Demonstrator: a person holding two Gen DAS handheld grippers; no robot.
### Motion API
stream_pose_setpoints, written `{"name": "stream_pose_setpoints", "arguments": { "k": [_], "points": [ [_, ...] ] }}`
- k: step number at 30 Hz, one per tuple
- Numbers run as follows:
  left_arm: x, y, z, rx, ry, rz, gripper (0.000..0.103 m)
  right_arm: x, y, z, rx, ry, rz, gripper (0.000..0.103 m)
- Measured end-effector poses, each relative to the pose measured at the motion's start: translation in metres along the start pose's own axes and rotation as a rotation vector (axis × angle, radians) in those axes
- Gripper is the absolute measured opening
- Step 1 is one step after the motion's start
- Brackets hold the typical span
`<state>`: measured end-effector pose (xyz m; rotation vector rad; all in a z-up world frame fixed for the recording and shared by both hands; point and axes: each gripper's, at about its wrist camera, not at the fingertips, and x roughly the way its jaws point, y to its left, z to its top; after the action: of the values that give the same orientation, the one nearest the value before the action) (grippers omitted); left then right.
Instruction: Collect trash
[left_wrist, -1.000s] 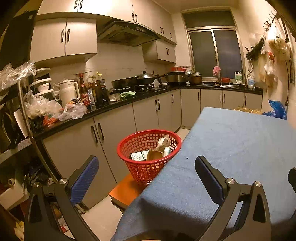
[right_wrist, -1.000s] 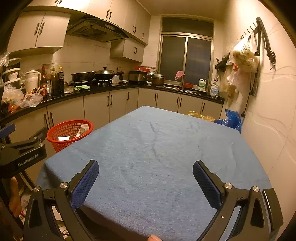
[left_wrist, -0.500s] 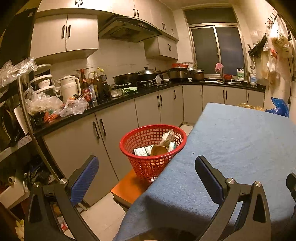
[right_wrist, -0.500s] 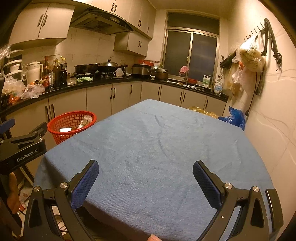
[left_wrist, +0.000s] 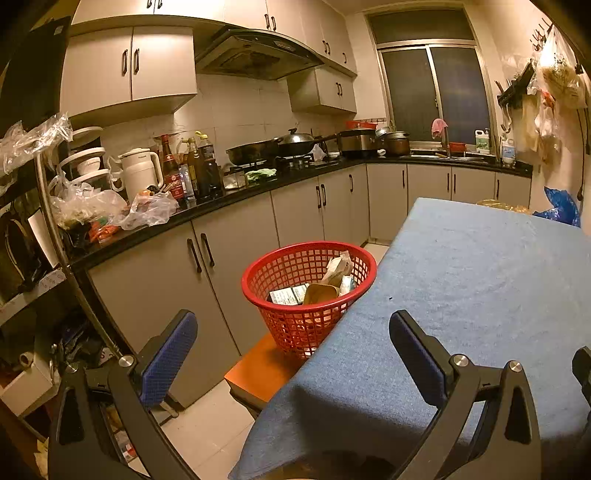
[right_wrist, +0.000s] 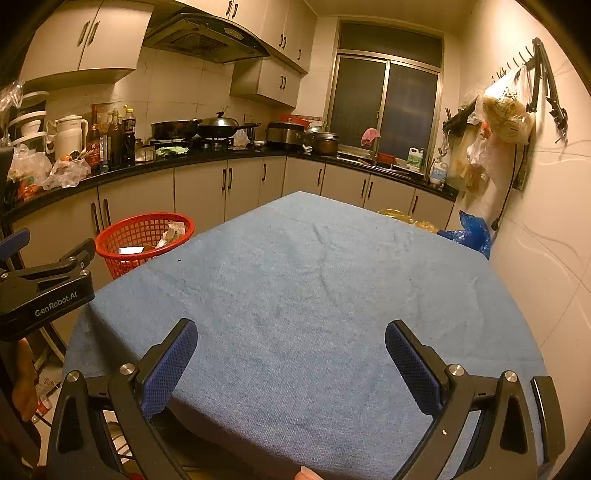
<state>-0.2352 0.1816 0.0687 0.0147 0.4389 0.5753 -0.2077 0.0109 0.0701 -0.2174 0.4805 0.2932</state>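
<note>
Both claws wide, holding nothing: left gripper (left_wrist: 291, 354), right gripper (right_wrist: 291, 362). Trash sits in red basket (left_wrist: 308, 291) on stool, left of blue tablecloth (right_wrist: 314, 295), which looks bare; prob. near done.

A small kitchen in warm, dim yellow light. Pale cabinets (left_wrist: 229, 280) run under a black countertop (left_wrist: 236, 197) along the left wall and round the corner beneath a dark sliding window (right_wrist: 384, 105). A range hood (left_wrist: 255, 55) hangs over a wok (left_wrist: 295, 142) on the stove. A table under a blue cloth (right_wrist: 314, 295) fills the middle. Plastic bags (right_wrist: 504, 107) hang from hooks on the right wall. Pale floor tiles (left_wrist: 207, 428) show below
</note>
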Motion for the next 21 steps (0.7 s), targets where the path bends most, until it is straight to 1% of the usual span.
{"name": "stream_pose_setpoints", "arguments": {
  "k": [21],
  "points": [
    [-0.0004, -0.0019, -0.0008, 0.001, 0.0, -0.001, 0.103, 0.0021, 0.0025, -0.0022, -0.007, 0.011, -0.004, 0.103]
  ]
}}
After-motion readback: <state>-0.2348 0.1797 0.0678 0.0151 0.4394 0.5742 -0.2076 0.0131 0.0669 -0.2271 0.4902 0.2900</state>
